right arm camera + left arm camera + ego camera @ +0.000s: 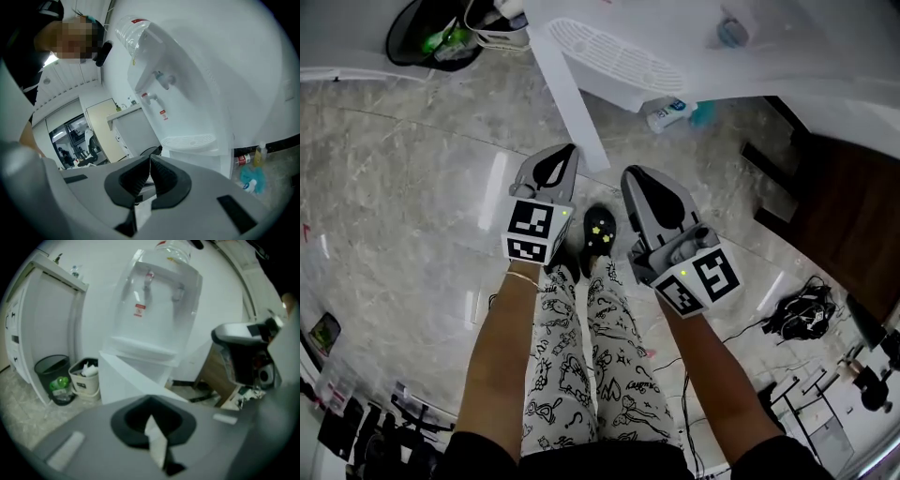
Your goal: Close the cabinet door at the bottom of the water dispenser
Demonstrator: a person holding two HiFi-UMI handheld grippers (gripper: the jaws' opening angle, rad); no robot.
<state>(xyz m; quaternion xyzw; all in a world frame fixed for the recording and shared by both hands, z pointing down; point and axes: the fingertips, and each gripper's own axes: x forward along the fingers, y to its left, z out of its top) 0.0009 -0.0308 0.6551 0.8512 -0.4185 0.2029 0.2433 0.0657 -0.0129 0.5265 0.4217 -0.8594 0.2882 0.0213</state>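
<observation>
**Head view.** The cabinet door (577, 108) stands open from the water dispenser (619, 56). Its long top edge runs from far to near and ends just beyond the left gripper (569, 152), which is the nearer tool. The right gripper (630, 174) lies to the right of that edge.

**Left gripper view.** The left gripper (150, 403) is clenched on nothing, with the door's face (119, 380) straight ahead. At far left, a black bin (47, 369) holds a green bottle (60, 383) and a white bin (86, 383) holds crumpled paper.

**Right gripper view.** The right gripper (150, 161) is clenched and empty, with the dispenser ahead.
</observation>
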